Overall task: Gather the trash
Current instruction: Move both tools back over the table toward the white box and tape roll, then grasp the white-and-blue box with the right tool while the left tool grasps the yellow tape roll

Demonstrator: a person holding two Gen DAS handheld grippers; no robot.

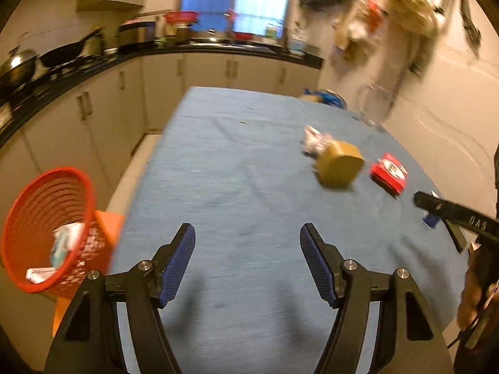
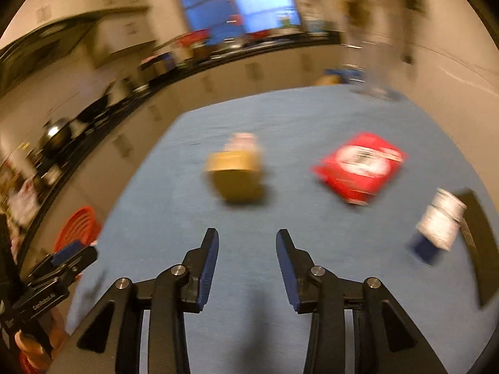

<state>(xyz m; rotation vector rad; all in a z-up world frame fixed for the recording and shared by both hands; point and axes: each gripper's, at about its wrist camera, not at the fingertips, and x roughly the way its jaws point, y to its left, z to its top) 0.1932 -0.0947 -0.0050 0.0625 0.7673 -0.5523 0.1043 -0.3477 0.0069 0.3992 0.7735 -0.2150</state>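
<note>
A tan cardboard box (image 1: 340,166) lies on the blue tablecloth (image 1: 237,187), with crumpled white paper (image 1: 315,140) just behind it and a red packet (image 1: 389,173) to its right. A red basket (image 1: 46,230) holding paper trash stands off the table's left edge. My left gripper (image 1: 248,243) is open and empty above the near table. My right gripper (image 2: 246,246) is open and empty, pointing between the box (image 2: 237,174) and the red packet (image 2: 358,168). A white and blue carton (image 2: 436,227) lies at the right.
A black flat object (image 2: 477,243) lies at the table's right edge. A kitchen counter (image 1: 93,59) with pans and bottles runs along the left and back. A blue bag (image 1: 330,98) sits beyond the table's far end. The basket also shows in the right wrist view (image 2: 78,227).
</note>
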